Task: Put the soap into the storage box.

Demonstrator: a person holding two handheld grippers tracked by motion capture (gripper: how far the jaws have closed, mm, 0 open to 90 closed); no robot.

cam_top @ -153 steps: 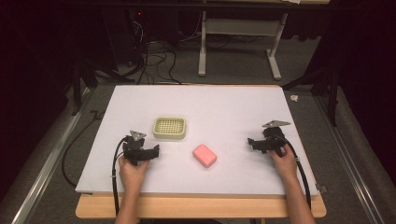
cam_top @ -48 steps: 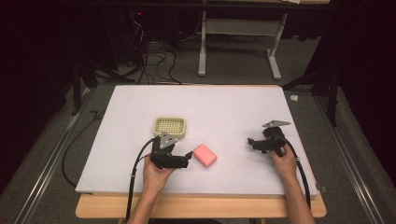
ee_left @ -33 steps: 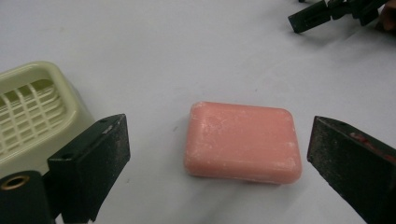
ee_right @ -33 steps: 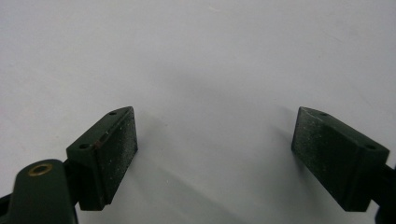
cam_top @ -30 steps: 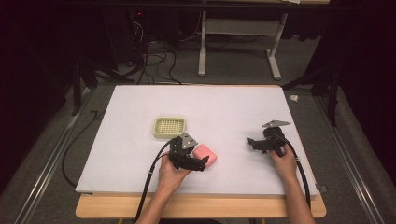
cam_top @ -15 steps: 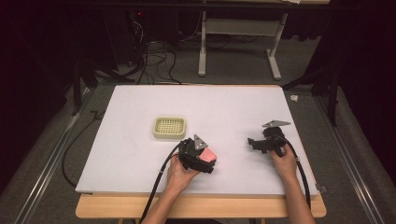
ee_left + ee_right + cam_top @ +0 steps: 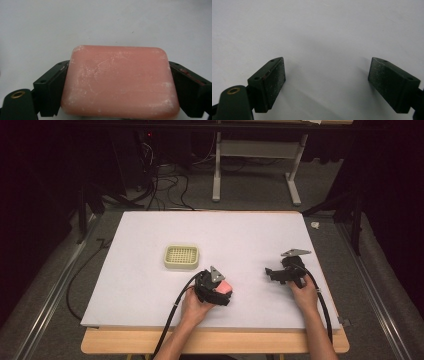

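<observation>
A pink bar of soap (image 7: 226, 285) lies on the white table top (image 7: 150, 285) near the front middle. My left gripper (image 7: 223, 291) stands open around it. In the left gripper view the soap (image 7: 120, 85) fills the gap between the two black jaws, which sit at its short ends. I cannot tell whether the pads press on it. A pale yellow soap dish (image 7: 181, 256) with a slotted floor stands to the back left of the soap. My right gripper (image 7: 269, 272) rests at the right, open, with bare table between its jaws (image 7: 327, 62).
The table's wooden front edge (image 7: 215, 342) runs below the hands. Black cables trail from both grippers toward the person. Beyond the table are a dark floor, loose cables and a white metal stand (image 7: 255, 165).
My left gripper has travelled right from beside the dish to the soap and now has its jaws on either side of it. The right gripper has stayed put.
</observation>
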